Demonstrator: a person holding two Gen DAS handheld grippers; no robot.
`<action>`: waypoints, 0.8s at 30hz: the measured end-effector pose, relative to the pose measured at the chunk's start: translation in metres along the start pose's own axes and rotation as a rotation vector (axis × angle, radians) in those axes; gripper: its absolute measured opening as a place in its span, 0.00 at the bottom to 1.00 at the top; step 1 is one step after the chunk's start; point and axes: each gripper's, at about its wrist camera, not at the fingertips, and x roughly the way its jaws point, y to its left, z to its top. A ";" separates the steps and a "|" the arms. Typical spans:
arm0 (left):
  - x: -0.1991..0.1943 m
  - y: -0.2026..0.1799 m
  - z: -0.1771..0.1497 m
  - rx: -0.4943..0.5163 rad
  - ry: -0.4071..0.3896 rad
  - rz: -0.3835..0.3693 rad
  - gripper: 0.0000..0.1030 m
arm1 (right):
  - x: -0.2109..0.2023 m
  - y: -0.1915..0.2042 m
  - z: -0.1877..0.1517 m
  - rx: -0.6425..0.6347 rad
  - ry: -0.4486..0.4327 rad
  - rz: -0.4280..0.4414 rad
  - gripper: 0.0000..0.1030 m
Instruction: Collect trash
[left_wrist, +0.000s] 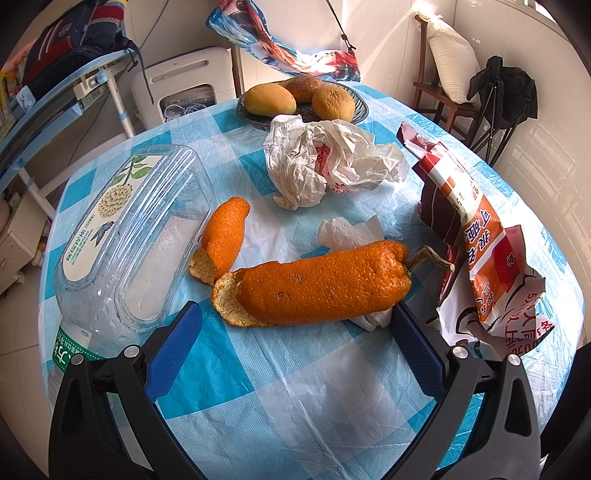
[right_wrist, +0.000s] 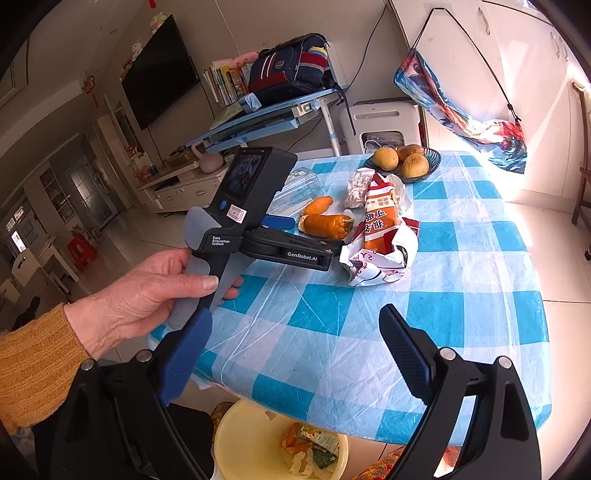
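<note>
A large orange peel (left_wrist: 325, 284) with a stem lies on the blue checked tablecloth (left_wrist: 295, 398), over a white tissue (left_wrist: 351, 232). A smaller peel (left_wrist: 225, 232) lies beside it. My left gripper (left_wrist: 295, 332) is open, its fingers either side of the large peel's near end; it also shows in the right wrist view (right_wrist: 295, 236). A crumpled white bag (left_wrist: 325, 162), an orange-red snack wrapper (left_wrist: 476, 236) and an empty clear bottle (left_wrist: 129, 229) lie around. My right gripper (right_wrist: 295, 354) is open and empty above the table's near edge, over a yellow bin (right_wrist: 258, 439).
A dark bowl (left_wrist: 358, 107) holds three round fruits at the table's far side. The yellow bin on the floor holds scraps. A chair (left_wrist: 443, 99) with a white sack stands at the right. A desk (right_wrist: 266, 118) stands behind the table.
</note>
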 end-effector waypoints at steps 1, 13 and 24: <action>-0.003 0.000 -0.002 0.009 0.018 -0.007 0.94 | 0.002 -0.001 -0.001 0.010 0.008 0.007 0.85; -0.056 0.008 -0.037 -0.173 0.027 0.055 0.94 | 0.005 -0.013 -0.001 0.038 0.015 -0.023 0.85; -0.125 0.060 -0.076 -0.332 -0.089 0.200 0.94 | 0.001 -0.014 -0.004 0.047 0.018 -0.021 0.86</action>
